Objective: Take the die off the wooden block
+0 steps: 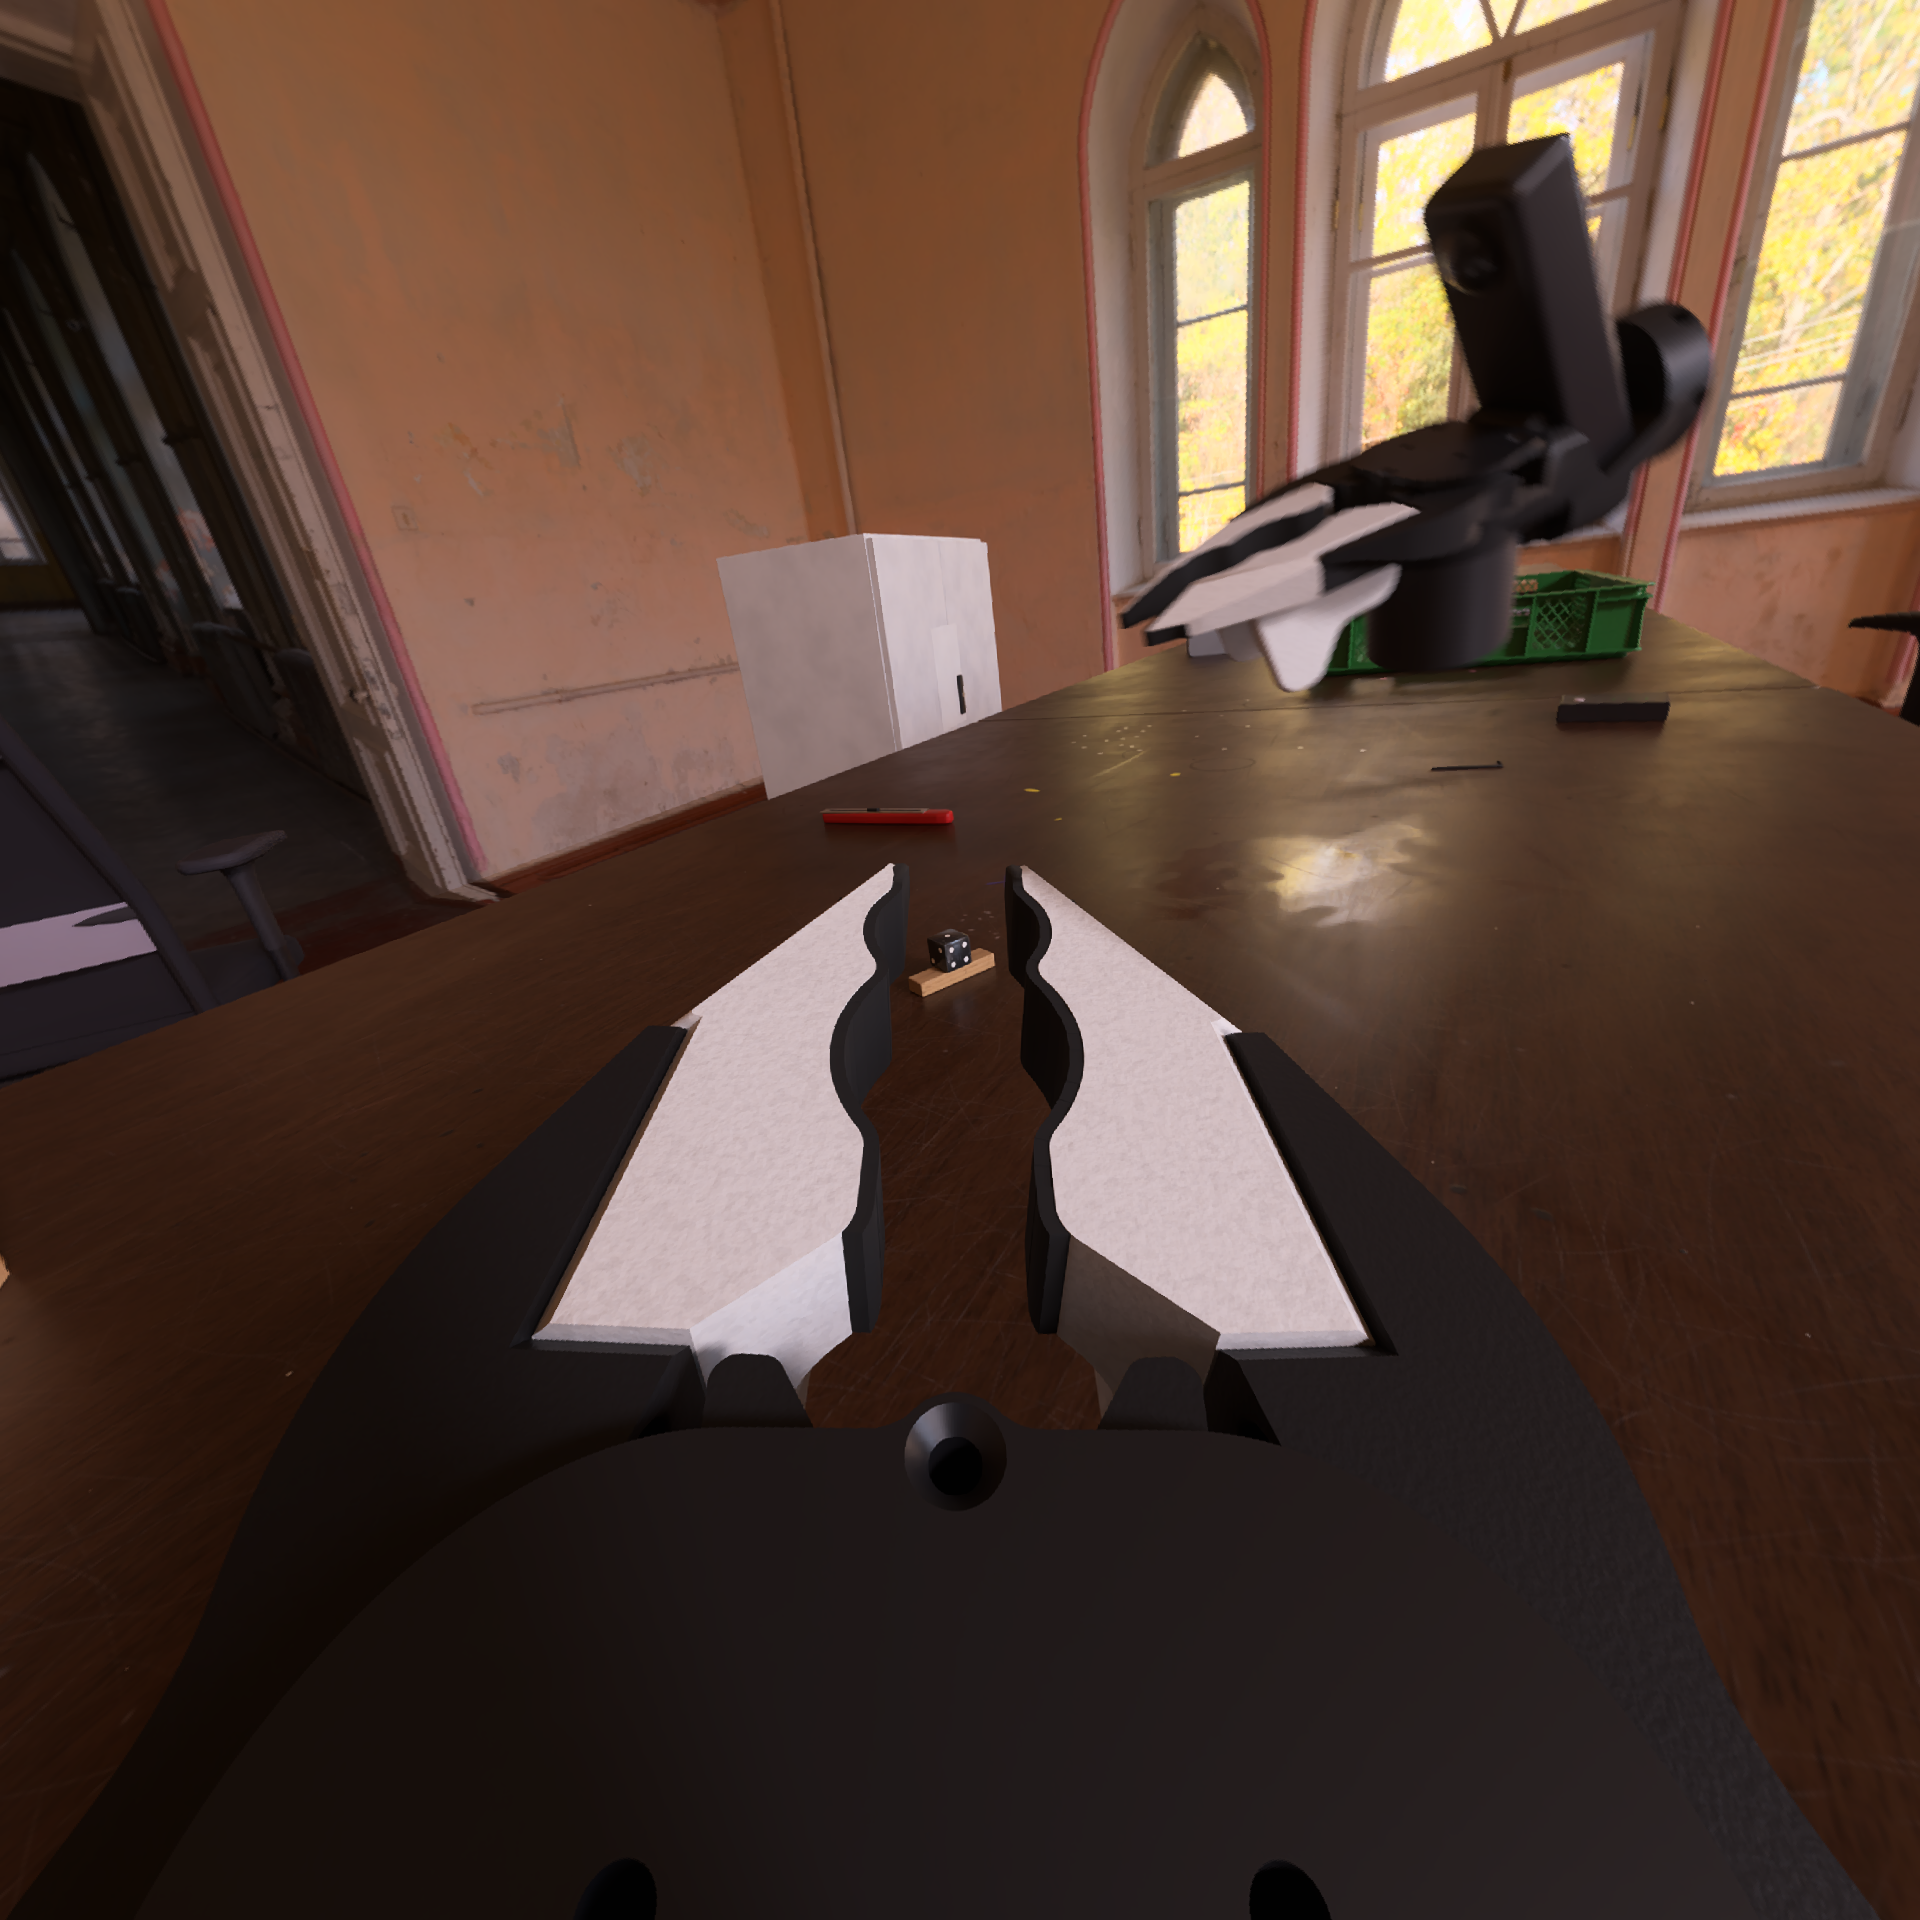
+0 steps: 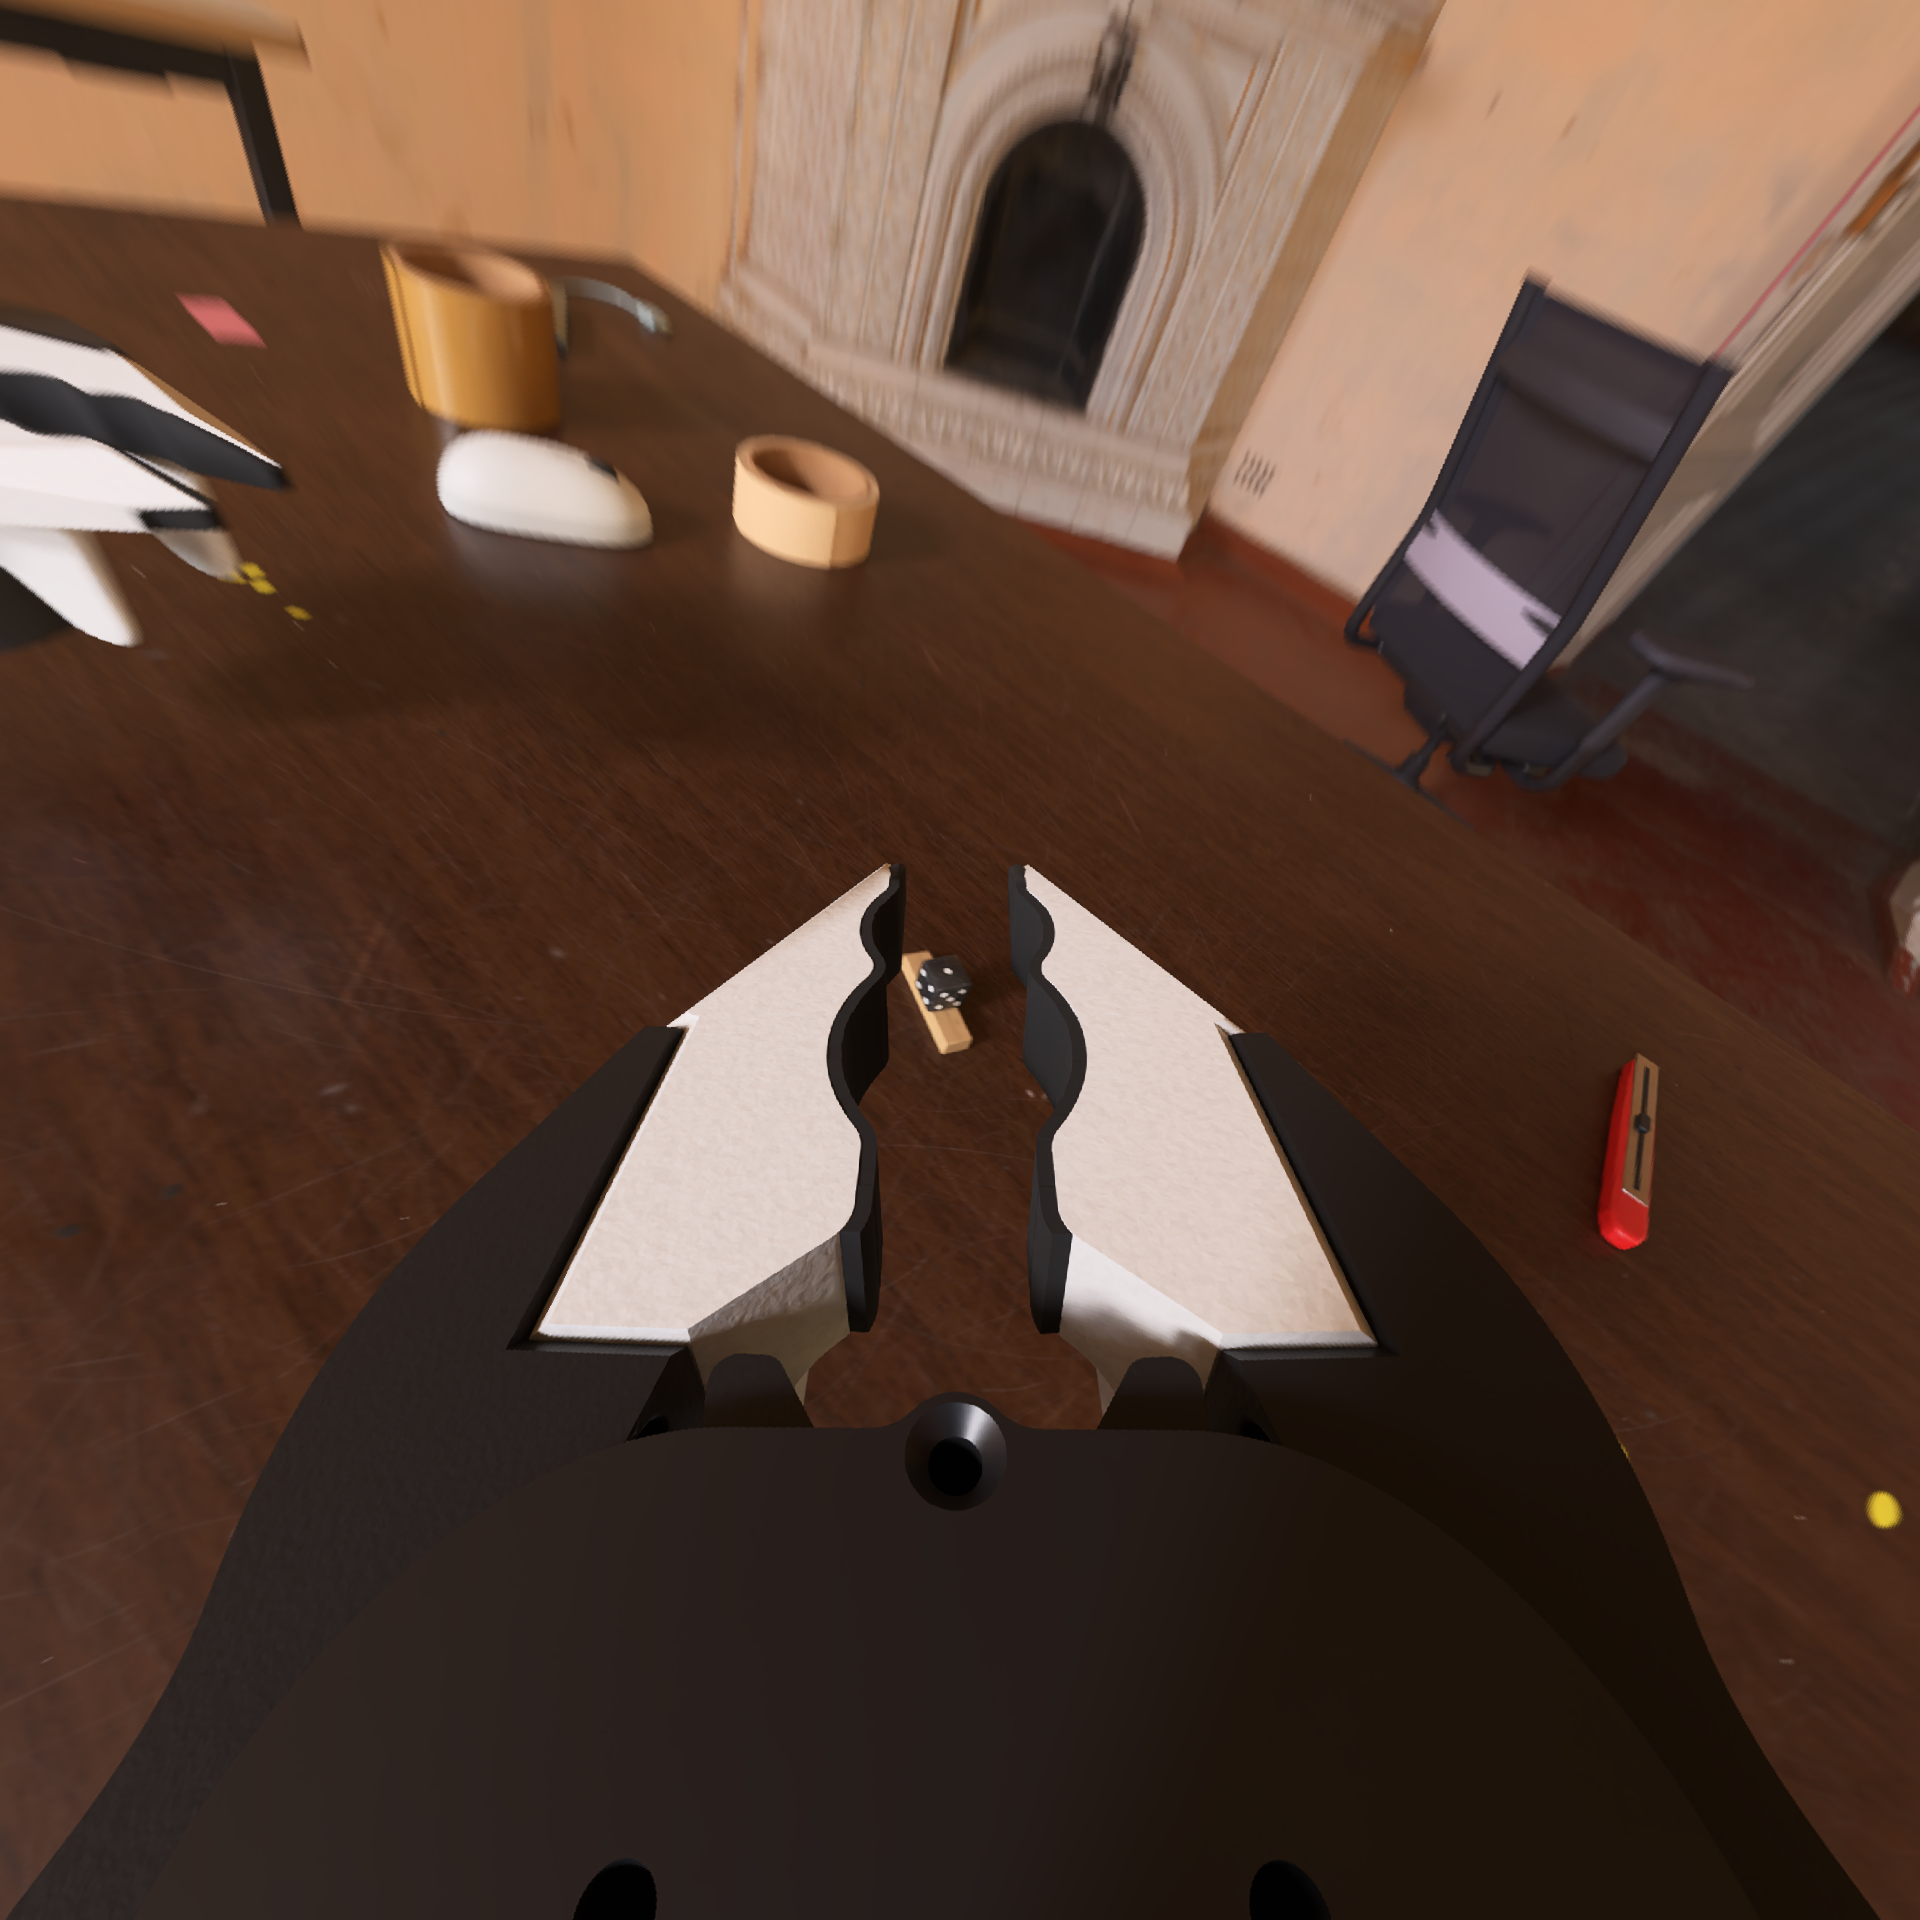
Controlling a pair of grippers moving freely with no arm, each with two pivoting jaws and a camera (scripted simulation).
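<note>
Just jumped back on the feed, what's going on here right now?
Nothing is being held yet. A black die sits on a small wooden block on the dark table. Both the left gripper and the right gripper are open, raised above the table and aimed at the die, which shows between each one's fingers but farther off. A red utility knife lies off to one side.

Bright daylight pours through the tall arched windows (image 1: 1496,270), leaving a white glare patch on the dark brown wooden desk (image 1: 1340,873). The right wrist view is smeared by motion blur towards its edges, and wide-angle distortion bends both pictures' borders.
</note>
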